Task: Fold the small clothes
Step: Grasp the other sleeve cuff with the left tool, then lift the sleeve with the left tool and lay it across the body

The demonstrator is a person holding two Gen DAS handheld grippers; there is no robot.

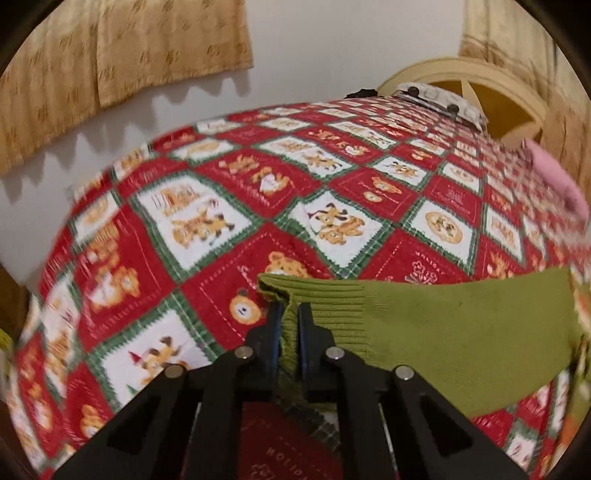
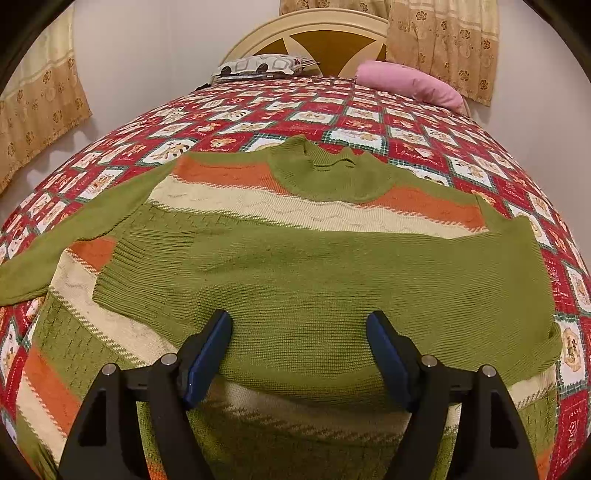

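A small knit sweater point(image 2: 295, 218), green with orange and cream stripes, lies flat on the bed, collar toward the headboard. Its right sleeve point(image 2: 332, 280) is folded across the chest. My right gripper point(image 2: 299, 325) is open just above that folded sleeve, empty. The left sleeve point(image 2: 74, 236) stretches out to the left. In the left wrist view my left gripper point(image 1: 290, 314) is shut on the ribbed cuff of the green sleeve point(image 1: 443, 325), which runs off to the right over the quilt.
The bed is covered by a red, white and green teddy-bear quilt point(image 1: 221, 221). A patterned pillow point(image 2: 258, 66) and a pink pillow point(image 2: 406, 83) lie by the cream headboard point(image 2: 306, 33). Curtains point(image 1: 110, 55) hang on the wall to the left.
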